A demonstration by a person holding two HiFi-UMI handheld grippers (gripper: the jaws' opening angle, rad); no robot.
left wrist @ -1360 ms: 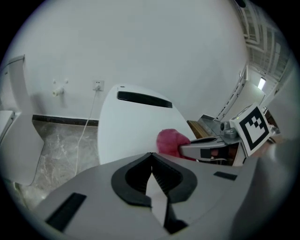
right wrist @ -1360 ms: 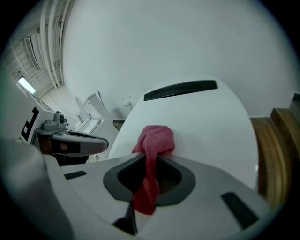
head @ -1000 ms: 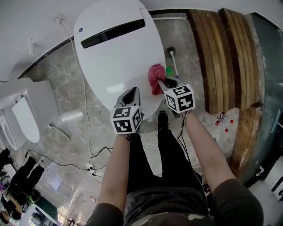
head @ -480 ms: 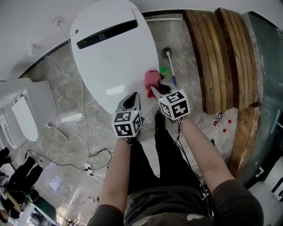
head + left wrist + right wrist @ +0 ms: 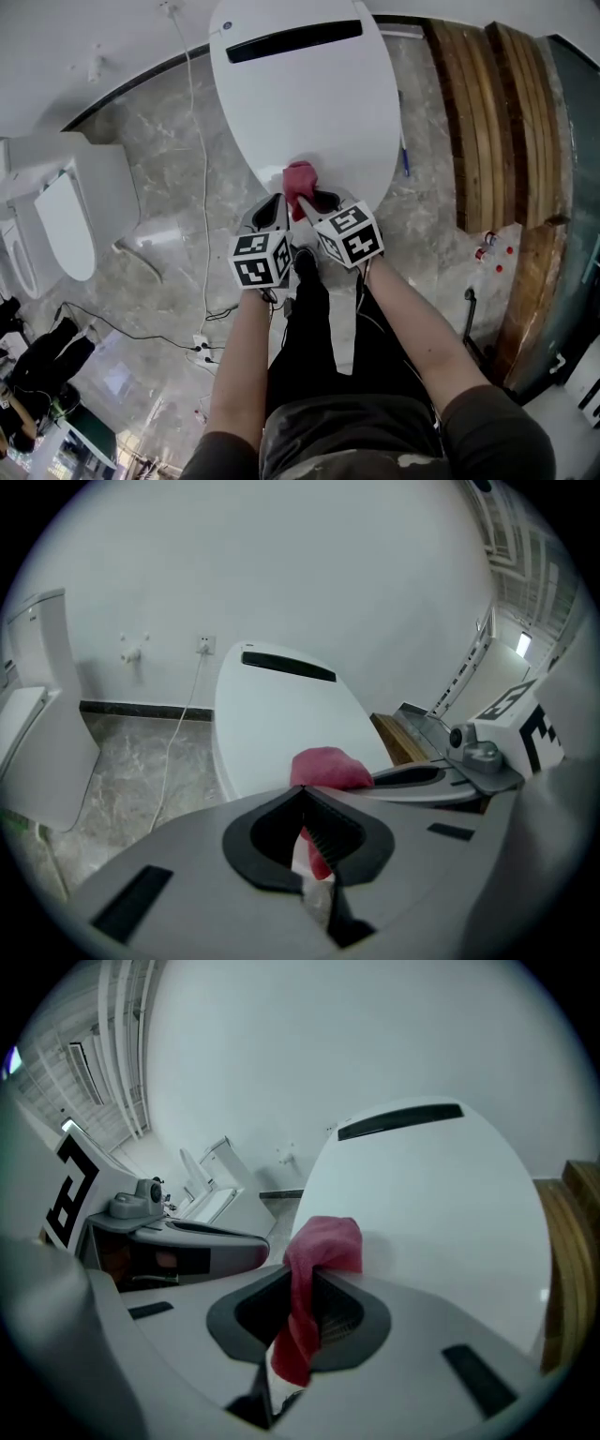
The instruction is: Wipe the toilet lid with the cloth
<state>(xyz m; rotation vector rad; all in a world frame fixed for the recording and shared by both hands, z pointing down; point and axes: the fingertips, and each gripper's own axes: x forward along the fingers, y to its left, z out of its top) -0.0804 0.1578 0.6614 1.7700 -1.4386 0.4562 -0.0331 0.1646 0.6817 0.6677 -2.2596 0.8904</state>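
The white toilet lid (image 5: 309, 103) lies shut in the upper middle of the head view. My right gripper (image 5: 302, 199) is shut on a pink cloth (image 5: 298, 177), which rests on the lid's near end. In the right gripper view the cloth (image 5: 323, 1241) bulges over the jaw tips and hangs down between them, with the lid (image 5: 441, 1185) behind. My left gripper (image 5: 273, 208) is shut with nothing in it, close to the left of the cloth at the lid's near rim. The left gripper view shows the cloth (image 5: 328, 766) just beyond its closed jaws.
A second toilet (image 5: 66, 225) stands at the left. A white cable (image 5: 202, 187) runs down the marble floor beside the lid. Wooden planks (image 5: 487, 122) lie at the right, small bottles (image 5: 492, 246) below them. My legs stand just in front of the lid.
Both grippers have shifted left together; the cloth went from the lid's right rim round to its near end. Both grippers have stayed shut.
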